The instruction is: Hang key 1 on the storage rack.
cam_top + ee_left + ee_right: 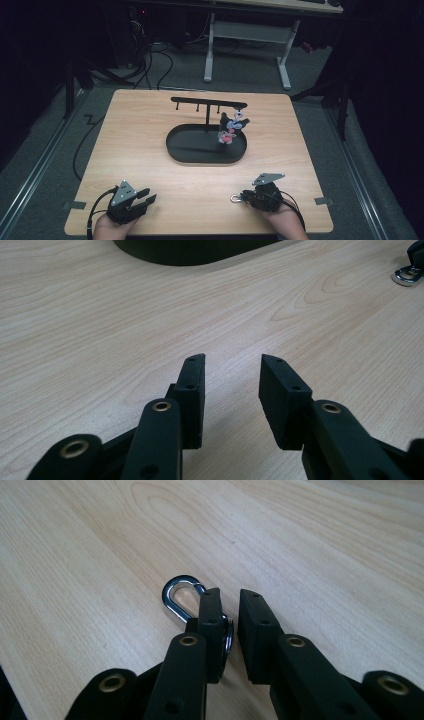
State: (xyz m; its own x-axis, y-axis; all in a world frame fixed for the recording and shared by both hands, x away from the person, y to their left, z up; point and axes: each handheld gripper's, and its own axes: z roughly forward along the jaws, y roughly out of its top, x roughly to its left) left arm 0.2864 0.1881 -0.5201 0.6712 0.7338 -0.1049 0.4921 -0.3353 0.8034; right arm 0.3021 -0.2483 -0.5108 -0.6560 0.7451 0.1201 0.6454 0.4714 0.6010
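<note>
Right gripper [243,197] at 5 o'clock on tabletop [150,130], fingers nearly together, clamped on small ring with silver clasp [179,596] jutting past left finger; clasp [234,198] points toward 9 o'clock, likely held by ring so hook end stays free for hanging. Left gripper [148,196] at 7 o'clock, fingers apart, empty, resting low, probably waiting. Black oval tray [185,150] at centre carries T-shaped hook stand [207,103]; colourful charm [231,127] hangs from 3 o'clock end hook, other hooks bare.
</note>
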